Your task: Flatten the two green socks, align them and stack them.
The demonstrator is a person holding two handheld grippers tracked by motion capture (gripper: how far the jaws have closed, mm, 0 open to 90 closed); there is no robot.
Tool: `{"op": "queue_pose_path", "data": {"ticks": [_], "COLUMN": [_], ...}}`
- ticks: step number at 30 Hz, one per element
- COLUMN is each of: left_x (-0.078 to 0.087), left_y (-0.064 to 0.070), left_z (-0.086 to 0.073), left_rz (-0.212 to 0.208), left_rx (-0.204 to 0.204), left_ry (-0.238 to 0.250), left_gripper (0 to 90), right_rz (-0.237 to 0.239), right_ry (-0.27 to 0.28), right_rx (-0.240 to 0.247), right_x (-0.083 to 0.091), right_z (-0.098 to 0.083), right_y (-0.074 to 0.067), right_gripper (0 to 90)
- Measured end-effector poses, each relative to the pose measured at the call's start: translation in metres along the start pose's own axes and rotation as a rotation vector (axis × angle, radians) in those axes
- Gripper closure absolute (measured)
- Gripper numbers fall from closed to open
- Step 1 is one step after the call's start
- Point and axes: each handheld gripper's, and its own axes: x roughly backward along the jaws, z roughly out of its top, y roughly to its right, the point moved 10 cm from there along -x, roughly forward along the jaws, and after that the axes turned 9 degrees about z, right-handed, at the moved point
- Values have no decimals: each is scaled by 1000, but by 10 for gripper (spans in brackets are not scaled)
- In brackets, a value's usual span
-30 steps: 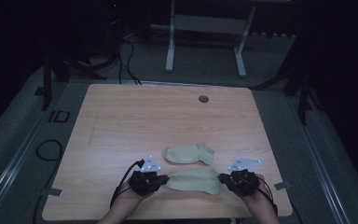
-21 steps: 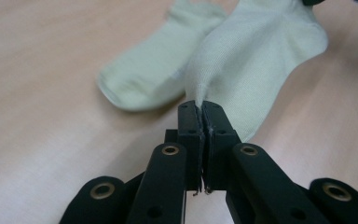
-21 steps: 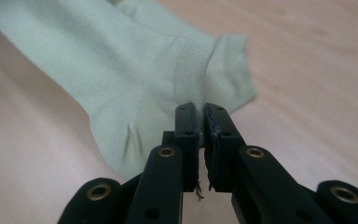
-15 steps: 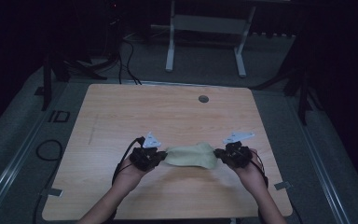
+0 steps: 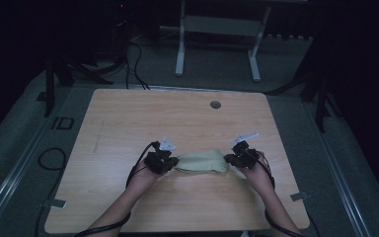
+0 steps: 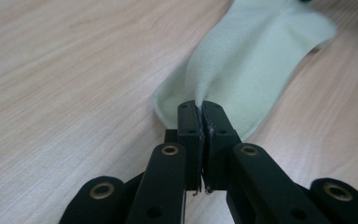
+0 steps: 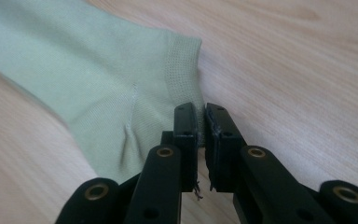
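On table (image 5: 128, 118): left hand-held gripper (image 6: 200, 108) clamped on sock (image 6: 256, 56) end; right hand-held gripper (image 7: 201, 112) pinching cuff.

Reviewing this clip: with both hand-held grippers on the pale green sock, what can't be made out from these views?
- Second sock: whether one lies under the sock is hidden by it in the high view.
- Sock's far end: cut off by the top edge in the left gripper view.
- Sock's toe end: cut off by the left edge in the right gripper view.
- Round fitting in the table: too small to identify.
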Motion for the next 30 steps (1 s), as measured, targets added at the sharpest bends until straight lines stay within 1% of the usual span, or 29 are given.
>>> {"op": "queue_pose_path", "data": {"ticks": [2, 4, 6, 8, 9, 10, 11, 12, 14, 15, 16, 17, 18, 19, 20, 21, 24, 25, 26, 27, 29, 30], "left_x": [-5, -8, -10, -10, -7, -4, 0, 5, 14, 18, 21, 24, 24, 22, 20, 16, 1, -5, -9, -13, -19, -19], "left_y": [0, 2, 2, 2, 1, 1, 0, -1, -3, -3, -1, 2, 5, 10, 13, 17, 21, 19, 16, 14, 11, 11], "left_z": [-2, -5, -6, -5, -4, -1, 2, 6, 13, 16, 19, 21, 22, 23, 22, 21, 15, 13, 12, 11, 6, 6], "left_rz": [6, -4, 3, 2, -2, -8, -5, 0, 13, 10, 4, -1, -10, -18, -21, -25, -21, -5, 5, 6, 17, 17], "left_rx": [-11, -4, -7, 0, 10, 21, 17, 22, 28, 32, 33, 26, 25, 17, 14, 9, 10, 9, 4, 10, 15, 15], "left_ry": [-13, -28, -31, -33, -25, -6, 5, 22, 51, 65, 73, 75, 76, 74, 67, 59, 23, 10, 2, 3, -21, -21], "left_gripper": [868, 866, 855, 735, 692, 650, 624, 624, 617, 633, 666, 687, 749, 773, 802, 832, 862, 863, 863, 863, 862, 862], "right_rz": [-2, 2, 6, 7, 1, -2, -3, -4, 1, 6, 15, 24, 34, 43, 53, 63, 76, 82, 67, 62, 70, 70], "right_ry": [-7, -5, -12, -26, -35, -36, -23, -12, 13, 24, 41, 52, 62, 67, 70, 65, 25, 7, -8, -20, -28, -28], "right_rx": [-8, -16, -18, -20, -17, -12, -9, -4, 1, 1, 3, 6, 9, 17, 26, 28, 45, 55, 60, 58, 55, 55], "right_x": [-3, -4, -5, -5, -5, -2, 0, 4, 12, 14, 17, 18, 19, 20, 18, 17, 6, 1, -4, -7, -12, -12], "right_z": [-3, -4, -6, -7, -7, -7, -5, -3, 0, 2, 3, 4, 5, 6, 6, 6, 3, 1, -1, -3, -7, -7], "right_y": [4, 5, 5, 5, 6, 5, 4, 2, -4, -7, -11, -16, -21, -26, -31, -34, -42, -44, -43, -41, -40, -40], "right_gripper": [832, 826, 806, 711, 683, 660, 634, 611, 597, 598, 606, 608, 640, 687, 706, 787, 884, 894, 895, 895, 895, 895]}}
